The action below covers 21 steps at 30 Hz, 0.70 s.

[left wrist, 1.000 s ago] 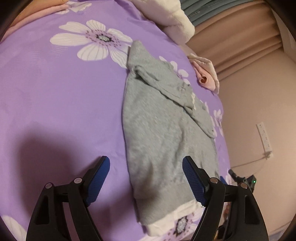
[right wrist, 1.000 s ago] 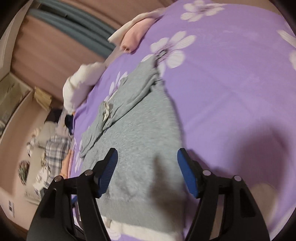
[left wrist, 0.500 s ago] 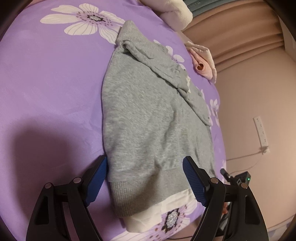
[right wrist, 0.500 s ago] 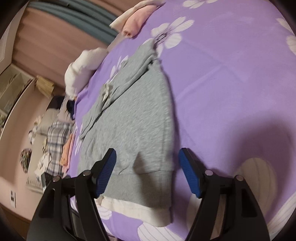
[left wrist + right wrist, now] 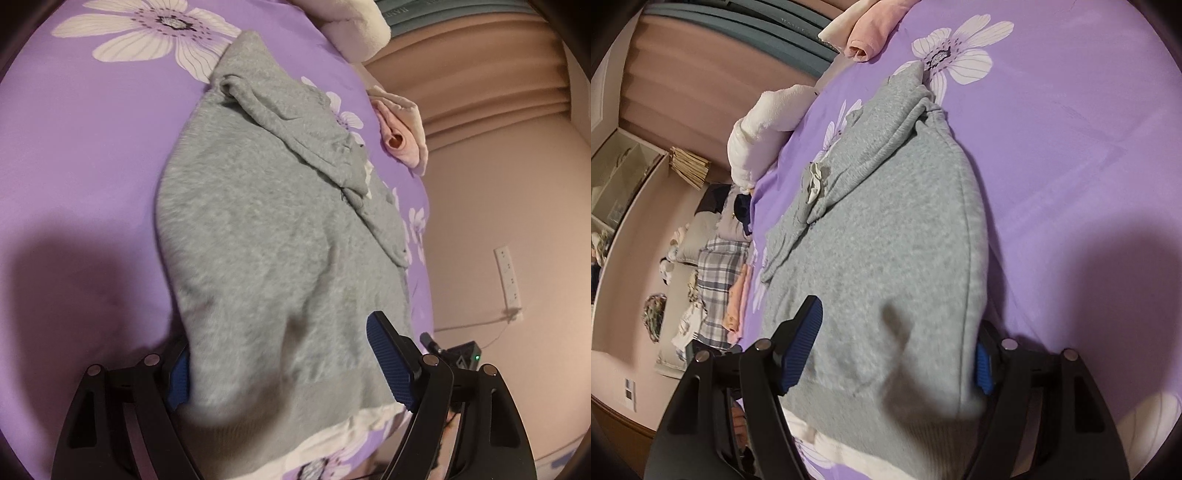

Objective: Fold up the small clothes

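Observation:
A small grey sweater (image 5: 266, 236) lies flat on the purple flowered bedsheet (image 5: 81, 155), its sleeves folded across the far end and its ribbed hem with a white under-layer nearest me. It also shows in the right wrist view (image 5: 897, 243). My left gripper (image 5: 284, 363) is open, its blue pads straddling the hem's left corner; the left pad is partly hidden under the fabric. My right gripper (image 5: 894, 350) is open and straddles the hem's right corner, the right pad partly hidden by the sweater's edge.
A folded pink garment (image 5: 400, 138) and a white fluffy blanket (image 5: 354, 29) lie at the far edge of the bed. A wall socket with a cable (image 5: 508, 280) is at the right. Plaid bedding and clothes (image 5: 716, 280) lie on the floor at the left.
Both grippers have moved forward and down onto the sweater's hem; the hem corners now lie between the open pads. The sweater itself has not shifted.

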Each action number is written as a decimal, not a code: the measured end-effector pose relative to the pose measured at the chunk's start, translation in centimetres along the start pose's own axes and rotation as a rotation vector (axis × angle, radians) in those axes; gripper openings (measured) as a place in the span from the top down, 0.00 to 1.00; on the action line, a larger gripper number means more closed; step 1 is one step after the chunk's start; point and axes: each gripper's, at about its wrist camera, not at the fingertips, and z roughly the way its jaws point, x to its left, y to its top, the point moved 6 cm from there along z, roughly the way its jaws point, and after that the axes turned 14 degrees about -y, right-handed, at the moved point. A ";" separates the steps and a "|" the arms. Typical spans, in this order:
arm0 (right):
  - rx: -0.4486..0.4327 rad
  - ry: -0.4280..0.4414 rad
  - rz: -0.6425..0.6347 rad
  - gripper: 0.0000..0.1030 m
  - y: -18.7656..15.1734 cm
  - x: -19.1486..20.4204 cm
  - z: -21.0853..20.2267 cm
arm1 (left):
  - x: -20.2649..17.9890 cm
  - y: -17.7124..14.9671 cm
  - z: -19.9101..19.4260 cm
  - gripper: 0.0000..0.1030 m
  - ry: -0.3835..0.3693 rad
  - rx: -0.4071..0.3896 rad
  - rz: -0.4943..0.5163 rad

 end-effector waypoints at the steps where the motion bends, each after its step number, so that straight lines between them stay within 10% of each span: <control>1: 0.001 0.005 0.008 0.30 0.1 0.0 0.1 | -0.1 0.0 0.1 0.20 -0.005 0.000 0.001; 21: 0.067 0.007 -0.029 0.32 -4.8 -0.7 -2.9 | -0.8 -4.6 -1.3 0.20 -0.070 0.070 0.022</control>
